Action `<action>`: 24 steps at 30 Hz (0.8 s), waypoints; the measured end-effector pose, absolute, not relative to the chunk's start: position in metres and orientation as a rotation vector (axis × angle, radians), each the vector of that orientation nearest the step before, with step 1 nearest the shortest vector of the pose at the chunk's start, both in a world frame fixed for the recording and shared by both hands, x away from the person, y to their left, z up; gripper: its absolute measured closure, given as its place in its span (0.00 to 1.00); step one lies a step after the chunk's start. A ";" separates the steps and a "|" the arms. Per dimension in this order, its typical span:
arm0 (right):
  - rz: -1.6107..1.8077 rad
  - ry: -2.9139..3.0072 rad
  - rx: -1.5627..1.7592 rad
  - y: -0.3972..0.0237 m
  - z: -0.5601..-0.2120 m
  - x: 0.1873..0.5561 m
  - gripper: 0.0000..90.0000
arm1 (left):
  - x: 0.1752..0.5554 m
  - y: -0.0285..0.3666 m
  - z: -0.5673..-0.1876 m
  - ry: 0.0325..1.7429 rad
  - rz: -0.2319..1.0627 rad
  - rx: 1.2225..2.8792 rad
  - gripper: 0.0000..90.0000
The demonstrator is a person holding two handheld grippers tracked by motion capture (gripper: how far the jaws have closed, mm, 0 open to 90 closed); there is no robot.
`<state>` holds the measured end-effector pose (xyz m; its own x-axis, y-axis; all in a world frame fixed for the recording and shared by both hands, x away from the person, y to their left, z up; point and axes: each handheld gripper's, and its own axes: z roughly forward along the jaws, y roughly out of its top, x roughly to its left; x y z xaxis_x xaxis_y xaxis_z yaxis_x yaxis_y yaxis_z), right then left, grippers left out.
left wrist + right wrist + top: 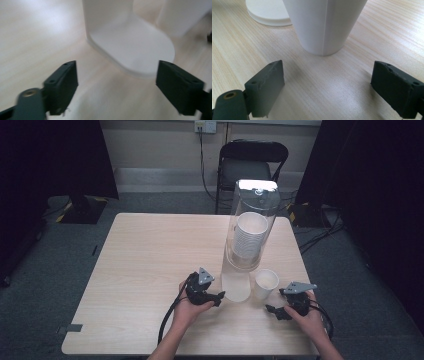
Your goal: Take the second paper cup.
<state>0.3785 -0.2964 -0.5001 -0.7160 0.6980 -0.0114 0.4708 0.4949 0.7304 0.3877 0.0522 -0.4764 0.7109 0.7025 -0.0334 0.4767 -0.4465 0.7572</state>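
A tall clear cup dispenser (252, 220) stands on the wooden table (150, 255) and holds a stack of white paper cups (248, 237) above its white base (236, 287). One white paper cup (265, 283) stands upright just right of that base. My left gripper (220, 297) lies low on the table, pointing at the base from the left. In the left gripper view its jaws (117, 85) stand wide apart, with the base (135, 47) ahead of them and nothing between. My right gripper (272, 310) is open too (328, 85), a short way before the cup (324, 25).
A black folding chair (250, 165) stands behind the table's far edge. Dark curtains hang at both sides of the room, and a black stand foot (82, 207) sits on the floor at the left. The table's left half is bare wood.
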 end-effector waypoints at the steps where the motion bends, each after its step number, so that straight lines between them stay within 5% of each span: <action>1: 1.050 2.435 0.987 -0.296 -0.500 0.378 0.12 | 0.386 0.053 -0.477 0.893 0.368 2.142 0.18; 24: 1.116 2.381 0.959 -0.285 -0.465 0.372 0.20 | 0.360 0.108 -0.501 0.851 0.384 2.174 0.21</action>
